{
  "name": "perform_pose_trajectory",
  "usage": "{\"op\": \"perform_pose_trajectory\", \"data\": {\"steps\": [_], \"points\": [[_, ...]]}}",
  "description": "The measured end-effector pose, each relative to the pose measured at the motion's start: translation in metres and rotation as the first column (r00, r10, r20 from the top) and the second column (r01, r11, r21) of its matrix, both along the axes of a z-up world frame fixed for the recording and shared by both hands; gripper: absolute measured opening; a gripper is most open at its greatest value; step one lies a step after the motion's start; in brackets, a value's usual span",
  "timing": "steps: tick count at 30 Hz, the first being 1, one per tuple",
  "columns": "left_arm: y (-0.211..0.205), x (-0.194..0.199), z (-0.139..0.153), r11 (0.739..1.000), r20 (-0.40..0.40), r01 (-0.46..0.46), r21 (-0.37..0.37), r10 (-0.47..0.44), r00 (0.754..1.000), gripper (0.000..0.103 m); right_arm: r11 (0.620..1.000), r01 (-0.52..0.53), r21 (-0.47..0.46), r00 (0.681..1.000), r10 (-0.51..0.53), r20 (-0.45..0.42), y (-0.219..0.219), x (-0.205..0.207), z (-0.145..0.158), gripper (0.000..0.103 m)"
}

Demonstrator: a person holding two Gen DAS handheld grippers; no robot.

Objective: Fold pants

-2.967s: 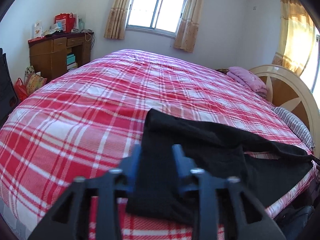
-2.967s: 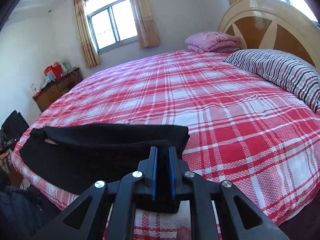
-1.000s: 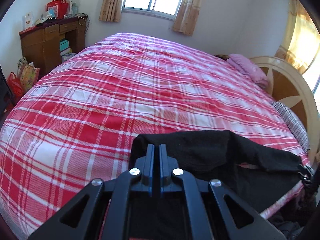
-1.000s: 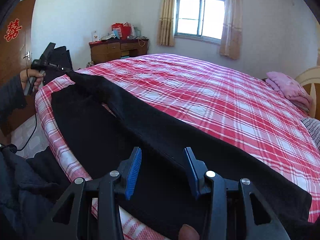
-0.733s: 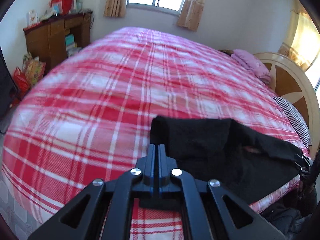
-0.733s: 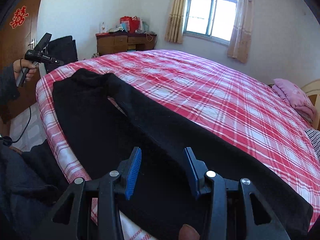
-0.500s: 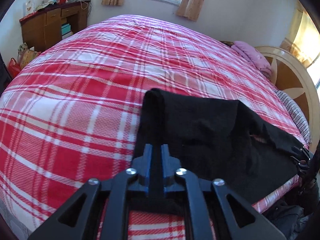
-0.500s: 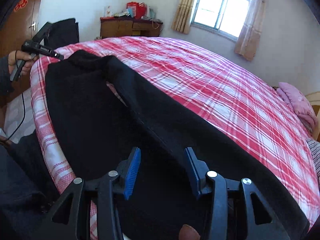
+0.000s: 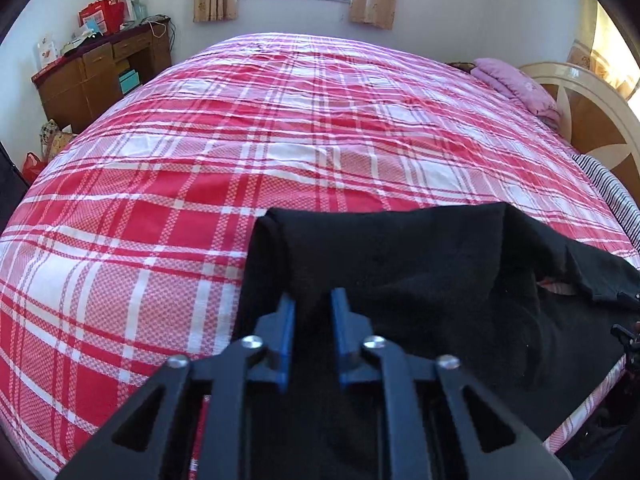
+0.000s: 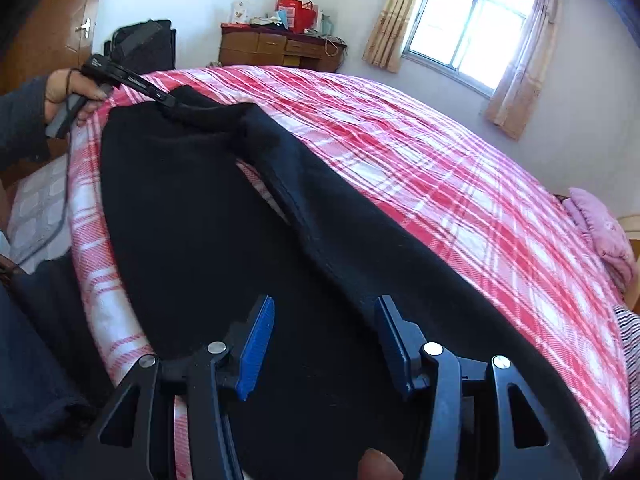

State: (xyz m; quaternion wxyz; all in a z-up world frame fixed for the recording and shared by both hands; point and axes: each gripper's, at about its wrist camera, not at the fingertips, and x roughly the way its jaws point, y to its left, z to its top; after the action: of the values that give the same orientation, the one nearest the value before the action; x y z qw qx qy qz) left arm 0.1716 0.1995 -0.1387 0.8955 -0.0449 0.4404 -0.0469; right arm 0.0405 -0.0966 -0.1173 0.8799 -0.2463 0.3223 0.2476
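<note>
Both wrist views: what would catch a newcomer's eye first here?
The black pants stand out, spread along the near edge of the bed's red plaid cover. The left tool sits over their folded end with cloth between its blue pads, while the right tool hangs open above the fabric. A sunlit window glows on the far wall.

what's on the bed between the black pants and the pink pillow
Nothing: in the left wrist view, only bare red plaid bedspread stretches from the black pants to the pink pillow.
</note>
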Motion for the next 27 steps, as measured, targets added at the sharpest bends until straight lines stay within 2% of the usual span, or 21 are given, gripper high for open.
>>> {"op": "perform_pose_trajectory", "data": {"steps": [3, 6, 11, 12, 14, 15, 17, 21, 24, 27], "points": [[-0.005, -0.003, 0.006, 0.999, 0.002, 0.018, 0.041, -0.018, 1.000, 0.008, 0.999, 0.014, -0.049, 1.000, -0.014, 0.013, -0.002, 0.007, -0.005, 0.054], [-0.003, -0.007, 0.014, 0.999, 0.000, 0.032, 0.036, -0.032, 1.000, 0.008, 0.996, 0.011, -0.088, 1.000, -0.009, 0.018, -0.002, 0.013, -0.011, 0.054], [0.012, -0.007, 0.026, 0.996, -0.009, 0.045, -0.081, -0.046, 0.999, 0.008, 0.989, 0.011, -0.146, 0.999, -0.006, 0.036, 0.000, 0.023, -0.016, 0.053], [0.015, -0.007, 0.027, 0.994, -0.012, 0.044, -0.101, -0.045, 0.999, 0.008, 0.988, 0.016, -0.156, 0.999, -0.010, 0.039, 0.001, 0.025, -0.017, 0.048], [0.019, -0.005, 0.028, 0.990, -0.017, 0.045, -0.135, -0.048, 0.999, 0.008, 0.986, 0.028, -0.162, 0.999, -0.025, 0.020, 0.000, 0.031, -0.017, 0.011], [0.021, -0.005, 0.028, 0.985, -0.023, 0.044, -0.165, -0.048, 0.999, 0.008, 0.987, 0.029, -0.158, 1.000, -0.026, 0.017, 0.000, 0.032, -0.016, 0.008], [0.025, -0.004, 0.029, 0.977, -0.028, 0.043, -0.207, -0.050, 0.998, 0.007, 0.988, 0.022, -0.151, 0.999, -0.018, 0.030, -0.001, 0.029, -0.010, 0.004], [0.036, -0.006, 0.035, 0.961, -0.023, 0.037, -0.276, -0.045, 0.999, 0.007, 0.994, 0.024, -0.107, 0.996, -0.014, 0.088, -0.007, 0.017, 0.016, 0.003], [0.045, -0.013, 0.043, 0.950, -0.011, 0.042, -0.310, -0.048, 0.999, 0.007, 0.998, 0.004, -0.056, 0.994, 0.002, 0.113, -0.015, 0.001, 0.041, 0.003], [0.051, -0.028, 0.049, 0.941, -0.007, 0.054, -0.333, -0.060, 0.998, 0.007, 0.998, -0.022, -0.063, 0.990, 0.031, 0.141, -0.017, -0.022, 0.052, 0.003]]}}
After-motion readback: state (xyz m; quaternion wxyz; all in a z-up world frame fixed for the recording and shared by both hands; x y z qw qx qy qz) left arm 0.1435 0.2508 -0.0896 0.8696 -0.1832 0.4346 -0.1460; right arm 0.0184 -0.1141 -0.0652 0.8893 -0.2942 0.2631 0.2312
